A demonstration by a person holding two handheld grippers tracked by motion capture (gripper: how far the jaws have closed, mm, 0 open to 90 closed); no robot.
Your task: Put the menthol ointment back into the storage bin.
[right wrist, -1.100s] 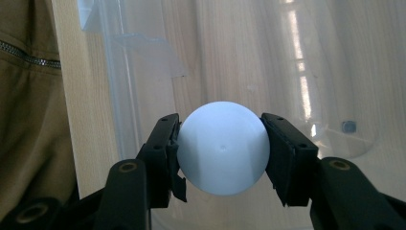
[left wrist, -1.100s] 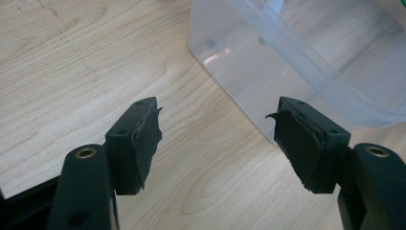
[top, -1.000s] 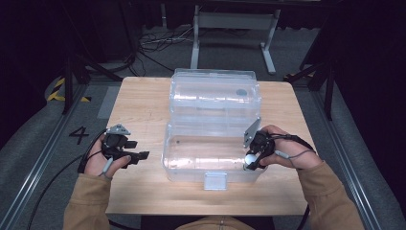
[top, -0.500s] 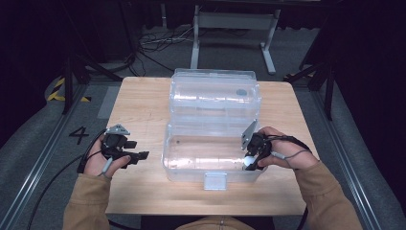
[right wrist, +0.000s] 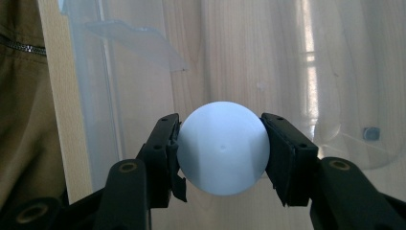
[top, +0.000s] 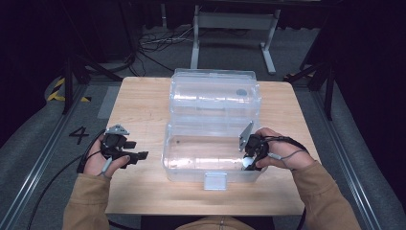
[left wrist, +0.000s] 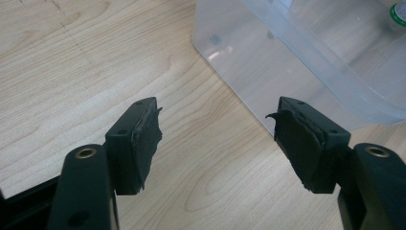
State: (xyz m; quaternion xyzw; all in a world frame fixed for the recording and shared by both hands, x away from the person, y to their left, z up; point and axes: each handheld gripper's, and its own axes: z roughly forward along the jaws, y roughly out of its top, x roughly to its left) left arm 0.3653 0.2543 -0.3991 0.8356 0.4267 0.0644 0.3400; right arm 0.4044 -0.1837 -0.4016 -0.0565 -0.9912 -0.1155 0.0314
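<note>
A clear plastic storage box stands open at the middle of the wooden table, its lid folded back behind it. My right gripper reaches into the box at its right end, shut on a pale blue-white ball that sits squarely between both pads. My left gripper rests over bare table left of the box, open with nothing between its pads. The box's near corner lies just ahead of it.
A front latch tab sticks out of the box toward me. Bare tabletop stretches left of the box. A metal stand and cables lie on the floor beyond the table. A small green-capped item shows inside the box.
My right gripper has shifted slightly with the ball in it. The left gripper has stayed where it was.
</note>
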